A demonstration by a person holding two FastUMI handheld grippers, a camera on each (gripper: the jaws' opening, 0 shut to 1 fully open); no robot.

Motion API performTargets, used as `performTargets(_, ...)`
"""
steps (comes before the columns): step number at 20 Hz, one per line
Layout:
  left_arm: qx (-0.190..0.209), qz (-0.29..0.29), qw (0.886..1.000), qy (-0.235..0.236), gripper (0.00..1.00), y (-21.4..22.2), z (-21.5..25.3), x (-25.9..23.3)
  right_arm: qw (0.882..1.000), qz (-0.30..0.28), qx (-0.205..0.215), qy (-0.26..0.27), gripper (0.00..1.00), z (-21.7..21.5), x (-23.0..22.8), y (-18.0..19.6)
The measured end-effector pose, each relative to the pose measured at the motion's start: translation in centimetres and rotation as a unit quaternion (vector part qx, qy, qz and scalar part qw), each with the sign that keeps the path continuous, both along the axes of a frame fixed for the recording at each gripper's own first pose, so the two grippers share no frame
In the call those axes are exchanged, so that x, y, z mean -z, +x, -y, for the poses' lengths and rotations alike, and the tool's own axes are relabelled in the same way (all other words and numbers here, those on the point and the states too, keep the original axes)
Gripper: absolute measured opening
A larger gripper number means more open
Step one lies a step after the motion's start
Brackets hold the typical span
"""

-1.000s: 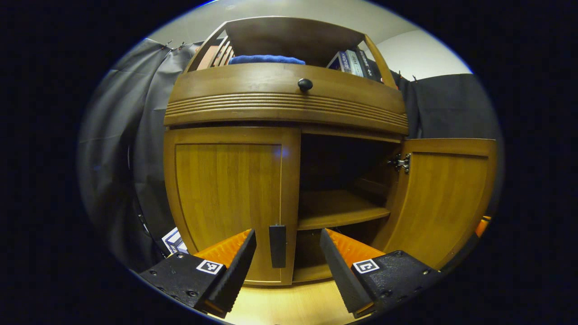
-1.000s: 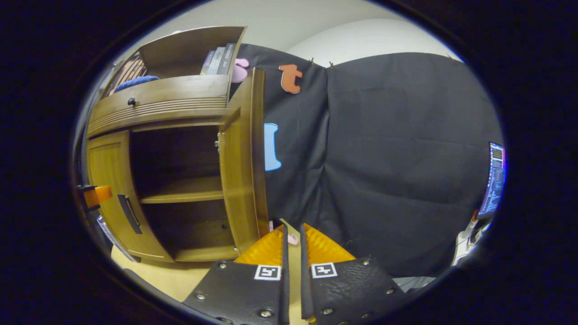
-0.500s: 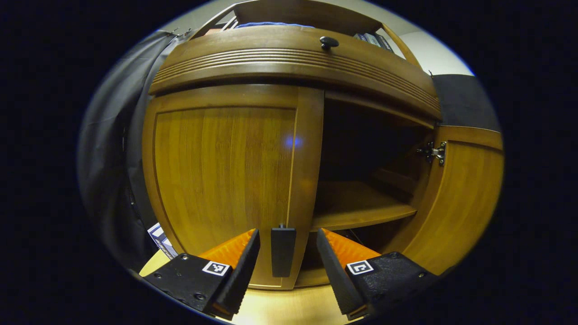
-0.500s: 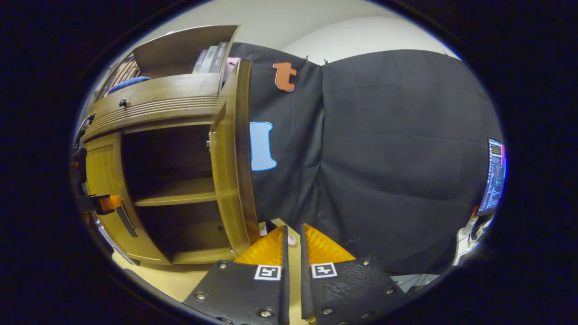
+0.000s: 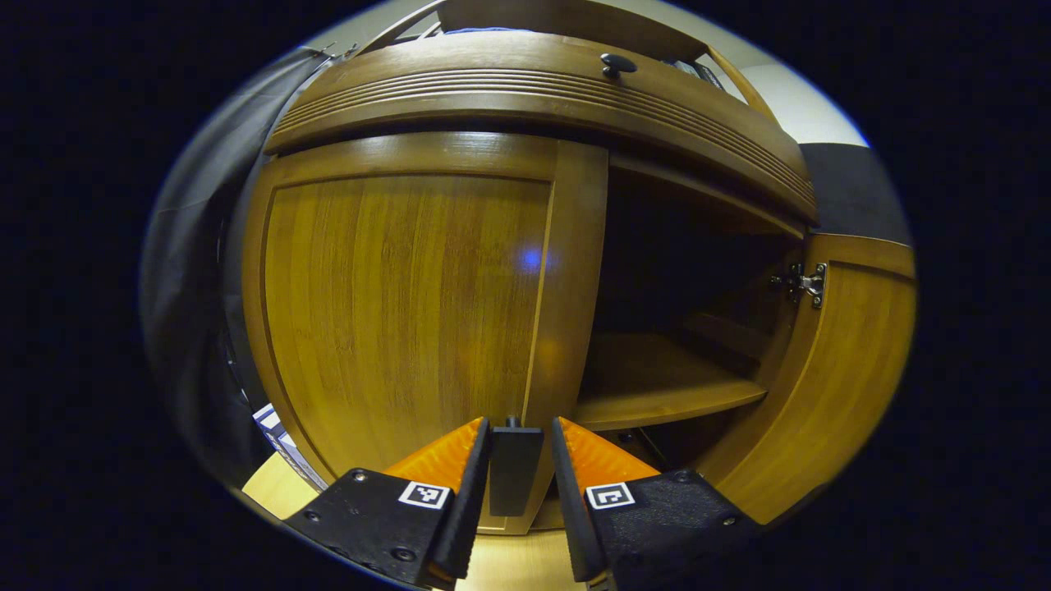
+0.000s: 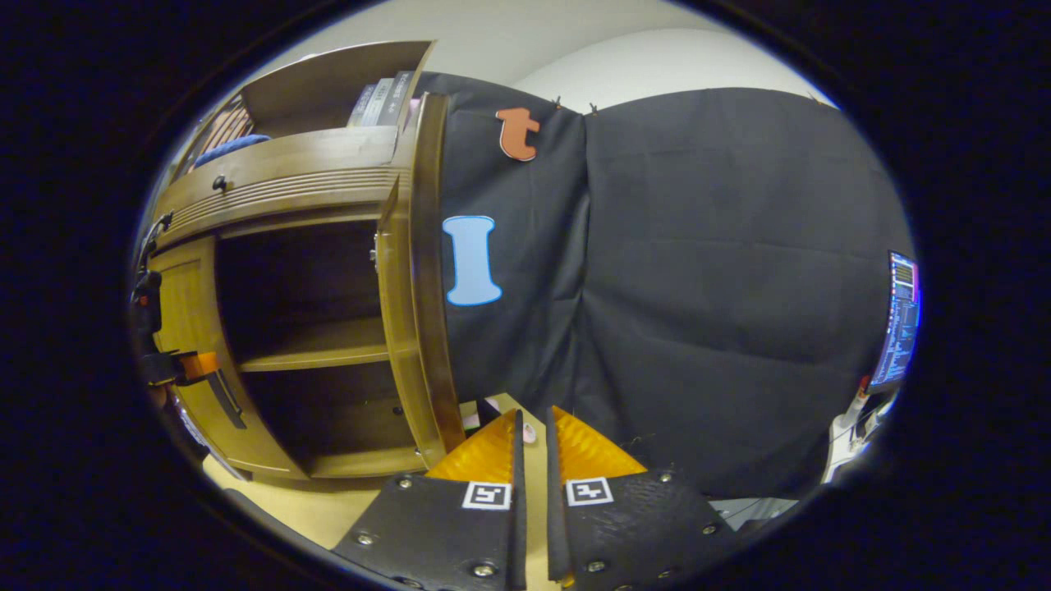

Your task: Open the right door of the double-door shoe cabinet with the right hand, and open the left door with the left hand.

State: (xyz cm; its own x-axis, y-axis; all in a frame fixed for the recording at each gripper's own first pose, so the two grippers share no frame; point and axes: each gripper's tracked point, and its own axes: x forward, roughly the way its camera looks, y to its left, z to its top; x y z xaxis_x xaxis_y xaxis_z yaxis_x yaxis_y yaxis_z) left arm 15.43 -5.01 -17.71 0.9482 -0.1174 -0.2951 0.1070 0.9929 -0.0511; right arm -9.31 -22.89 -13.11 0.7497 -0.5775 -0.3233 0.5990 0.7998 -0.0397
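The brown wooden shoe cabinet's left door (image 5: 410, 304) is closed. Its dark upright handle (image 5: 515, 468) stands between the fingertips of my left gripper (image 5: 520, 435), which is shut on it with the fingers against its two sides. The right door (image 5: 846, 377) is swung wide open, showing its metal hinge (image 5: 800, 283). In the right gripper view that right door (image 6: 415, 271) is seen edge-on. My right gripper (image 6: 531, 427) hangs to the right of it, shut with nothing in it. The left gripper (image 6: 176, 367) also appears at the far left, at the left door's handle (image 6: 226, 398).
Inside the open half are a dark space and a wooden shelf (image 5: 665, 390). Above the doors runs a drawer with a round knob (image 5: 617, 64). Black cloth walls stand to the right of the cabinet. A lit monitor (image 6: 899, 320) is at the far right. The floor (image 6: 328, 501) is pale wood.
My left gripper has moved in to the left door and its fingers have narrowed onto the handle. The right gripper has stayed shut while its view shifted slightly right of the open right door.
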Motion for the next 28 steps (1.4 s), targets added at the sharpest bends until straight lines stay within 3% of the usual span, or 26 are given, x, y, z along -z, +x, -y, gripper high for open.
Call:
performTargets(1,0.000,0.001,1.000,-0.007,0.39,0.1,0.1,0.0,1.000,-0.001,-0.002,0.000,0.10,-0.1,0.0,0.0)
performTargets(3,0.002,0.000,1.000,-0.013,0.41,-0.1,0.2,-0.1,1.000,-0.002,-0.006,0.000,0.10,-0.2,-0.1,-0.1)
performTargets(5,0.003,-0.001,1.000,-0.013,0.34,-0.2,0.1,-0.1,1.000,-0.003,-0.008,0.000,0.10,-0.4,-0.2,-0.4)
performTargets(7,0.002,-0.003,1.000,-0.016,0.38,-0.6,0.1,-0.1,1.000,-0.003,-0.006,0.001,0.10,-0.4,-0.1,-1.1)
performTargets(12,0.009,-0.003,1.000,-0.026,0.31,-2.1,-0.3,-0.5,1.000,-0.006,-0.002,0.006,0.10,-0.7,-0.2,-2.4)
performTargets(15,0.012,-0.004,0.999,-0.030,0.34,-3.2,-0.6,-0.6,1.000,-0.009,-0.009,0.010,0.10,-1.4,-0.1,-2.6)
performTargets(28,0.011,-0.010,0.999,-0.051,0.34,-8.5,-3.0,-1.7,0.996,-0.014,-0.079,0.028,0.11,-6.9,0.7,-1.5)
